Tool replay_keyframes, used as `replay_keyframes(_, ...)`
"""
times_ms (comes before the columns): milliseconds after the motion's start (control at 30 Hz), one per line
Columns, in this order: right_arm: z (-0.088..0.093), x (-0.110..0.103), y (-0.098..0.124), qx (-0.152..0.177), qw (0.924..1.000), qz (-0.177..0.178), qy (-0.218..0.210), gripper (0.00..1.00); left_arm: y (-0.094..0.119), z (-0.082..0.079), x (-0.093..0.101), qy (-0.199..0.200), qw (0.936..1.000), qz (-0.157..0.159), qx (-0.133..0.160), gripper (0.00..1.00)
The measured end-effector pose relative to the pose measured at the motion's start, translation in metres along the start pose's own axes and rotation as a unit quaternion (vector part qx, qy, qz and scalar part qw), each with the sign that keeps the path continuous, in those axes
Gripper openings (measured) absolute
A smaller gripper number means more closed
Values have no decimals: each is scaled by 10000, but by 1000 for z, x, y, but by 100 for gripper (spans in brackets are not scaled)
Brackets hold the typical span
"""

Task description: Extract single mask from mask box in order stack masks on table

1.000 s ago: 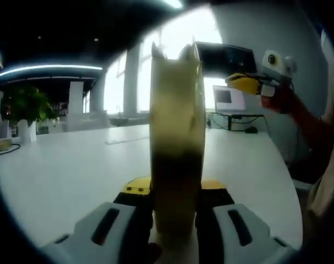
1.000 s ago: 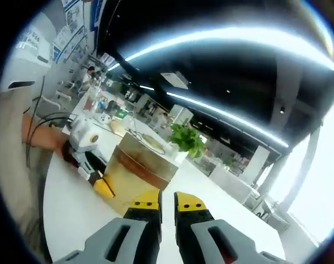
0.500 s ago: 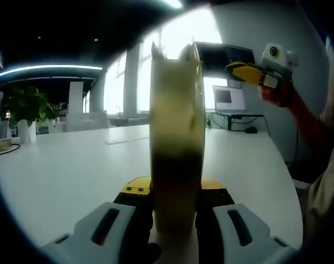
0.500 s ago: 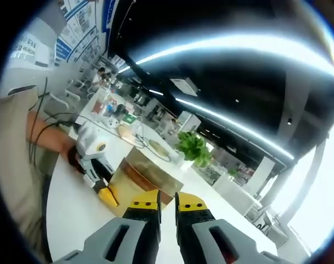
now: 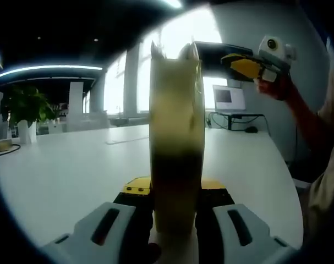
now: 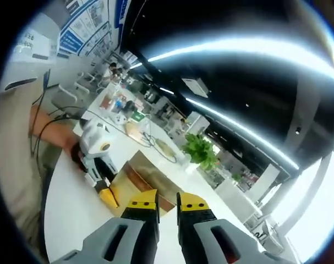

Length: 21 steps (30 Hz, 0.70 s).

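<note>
In the left gripper view, the left tongs [image 5: 175,195] are clenched on the mask box [image 5: 176,137], which stands upright and edge-on between the jaws, rising tall over the white worktop [image 5: 73,176]. Its top edge looks open and ragged, though whether a mask pokes out there cannot be told. High to the right, the right tongs [image 5: 233,59] hover in a person's hand [image 5: 274,88], well above the worktop and off to the side of the box top. Far left stands a potted plant [image 5: 23,107], and far right a monitor [image 5: 228,98] on a desk. In the right gripper view, the right tongs [image 6: 167,204] have their jaws drawn nearly together with only a thin gap and nothing between them, so they read as closed and empty. Just past their tips lies the mask box [image 6: 139,179], gripped at its near left end by the left tongs [image 6: 103,187], with the potted plant [image 6: 198,148] beyond. The step in hand looks to be reaching for a single mask, none yet drawn out. To do it well, the right tongs should open a little, come down over the box opening, and pinch only the topmost layer by its edge. The left should hold the box firm so it does not lift, and the pull should run straight out along the opening.
</note>
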State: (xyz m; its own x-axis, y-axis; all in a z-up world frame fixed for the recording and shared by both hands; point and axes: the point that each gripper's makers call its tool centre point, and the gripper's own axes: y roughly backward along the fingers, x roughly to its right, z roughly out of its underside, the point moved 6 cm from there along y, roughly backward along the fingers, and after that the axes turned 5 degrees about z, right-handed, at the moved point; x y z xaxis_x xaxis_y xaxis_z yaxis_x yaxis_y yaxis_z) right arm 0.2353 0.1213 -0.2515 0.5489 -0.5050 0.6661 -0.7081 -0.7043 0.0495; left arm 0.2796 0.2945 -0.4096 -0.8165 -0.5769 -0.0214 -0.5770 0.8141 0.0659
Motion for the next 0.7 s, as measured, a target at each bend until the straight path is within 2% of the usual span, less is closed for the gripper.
replay_keyframes(233,-1,-3,-9,-66,9994,-313,149,9,0,1,-2,28,10000,18,-7,20)
replay_keyframes(700,-15,-7,-29,-177,9941,-704,812,10,-1,1,1,-30,10000,-9,-24,20)
